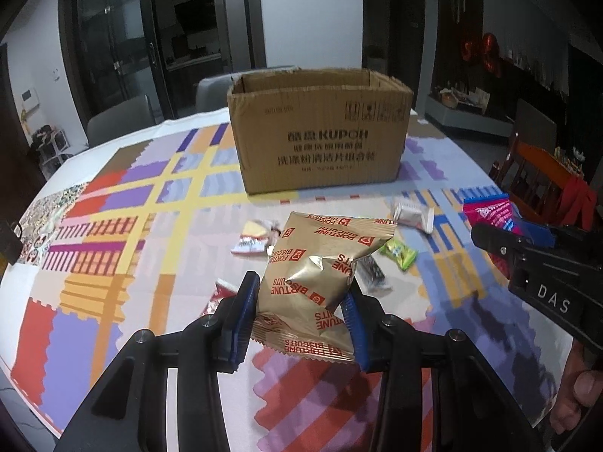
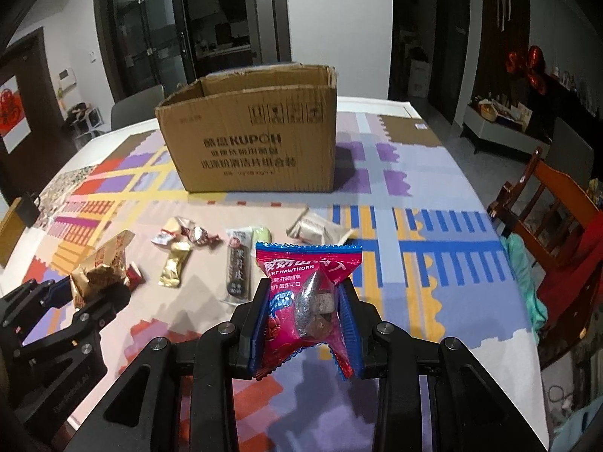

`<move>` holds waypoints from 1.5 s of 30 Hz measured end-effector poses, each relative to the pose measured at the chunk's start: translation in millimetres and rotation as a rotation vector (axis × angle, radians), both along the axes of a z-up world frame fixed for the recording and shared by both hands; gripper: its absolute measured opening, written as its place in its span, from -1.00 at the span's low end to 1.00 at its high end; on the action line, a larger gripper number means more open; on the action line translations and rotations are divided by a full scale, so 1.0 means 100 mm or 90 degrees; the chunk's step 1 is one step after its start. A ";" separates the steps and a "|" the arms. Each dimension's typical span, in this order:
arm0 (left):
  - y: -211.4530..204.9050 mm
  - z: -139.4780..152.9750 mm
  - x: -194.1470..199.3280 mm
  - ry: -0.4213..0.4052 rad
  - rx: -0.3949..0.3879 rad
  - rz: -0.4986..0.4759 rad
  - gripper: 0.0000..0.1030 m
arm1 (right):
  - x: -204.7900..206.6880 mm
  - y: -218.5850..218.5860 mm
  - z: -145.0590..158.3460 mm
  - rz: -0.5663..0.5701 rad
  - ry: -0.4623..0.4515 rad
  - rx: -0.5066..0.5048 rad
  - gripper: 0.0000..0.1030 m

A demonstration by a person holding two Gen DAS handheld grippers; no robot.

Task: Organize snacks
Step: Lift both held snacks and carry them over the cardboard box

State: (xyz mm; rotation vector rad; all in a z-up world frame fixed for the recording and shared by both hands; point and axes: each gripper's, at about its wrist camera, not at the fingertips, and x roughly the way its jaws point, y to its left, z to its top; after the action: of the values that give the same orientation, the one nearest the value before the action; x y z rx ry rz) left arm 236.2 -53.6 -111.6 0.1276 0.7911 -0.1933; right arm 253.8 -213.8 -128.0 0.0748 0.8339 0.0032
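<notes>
**Q:** Gripping what, exactly, are the two tools?

**A:** The left gripper [image 1: 299, 318] has its blue ribbed pads closed on a gold crinkled foil packet printed "Fortune Biscuits" in red [image 1: 320, 267]. The pinch sits low on the bag, and the puffed body rises toward twelve o'clock. The right gripper [image 2: 304, 324] is closed on a red and blue plastic hawthorn sweet pouch with a clear window [image 2: 307, 293], squeezed at its waist.

**Q:** How would they handle?

**A:** Both look light, soft and air-filled. The foil is probably slippery, and the biscuits inside likely crush under hard pressure. A hold near a crimped seam seems safest. The pouch bulges around lumpy sweets, so it may slide if loosened.

**Q:** What lies beyond?

**A:** Loose wrapped snacks are scattered on the patchwork-coloured tablecloth [image 2: 433, 188]. From the right wrist view, a long dark bar in a clear wrapper [image 2: 239, 267] lies at eleven o'clock, with a small gold-wrapped candy [image 2: 174, 267] at ten. At twelve o'clock stands an open brown cardboard box with black lettering [image 2: 256, 139], well apart from both held packets and probably their destination.
</notes>
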 end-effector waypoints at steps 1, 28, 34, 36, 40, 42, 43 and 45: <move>0.00 0.03 0.01 -0.003 -0.002 0.001 -0.17 | 0.01 0.00 0.03 0.002 -0.004 0.000 -0.31; 0.04 0.82 0.59 -0.090 -0.027 0.012 -0.17 | 0.49 0.01 0.84 0.020 -0.105 -0.008 -0.31; 0.07 0.93 0.84 -0.099 -0.031 0.016 -0.17 | 0.67 0.02 1.04 0.021 -0.127 -0.024 -0.31; 0.09 0.97 0.93 -0.101 -0.035 0.019 -0.17 | 0.73 0.03 1.10 0.020 -0.137 -0.030 -0.31; 0.09 1.02 1.08 -0.106 -0.036 0.023 -0.17 | 0.84 0.04 1.21 0.022 -0.153 -0.037 -0.31; 0.09 1.05 1.17 -0.104 -0.042 0.021 -0.17 | 0.92 0.05 1.25 0.022 -0.156 -0.037 -0.31; 0.10 1.06 1.21 -0.104 -0.045 0.022 -0.17 | 0.94 0.05 1.27 0.022 -0.158 -0.036 -0.31; 0.09 1.11 1.29 -0.109 -0.045 0.020 -0.17 | 1.03 0.05 1.30 0.020 -0.159 -0.039 -0.31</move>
State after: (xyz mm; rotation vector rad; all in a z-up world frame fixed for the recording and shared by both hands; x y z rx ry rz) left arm 364.8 -44.6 -1.0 0.0640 0.6152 -0.1771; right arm 356.6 -208.6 2.2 0.0034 0.5851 0.0170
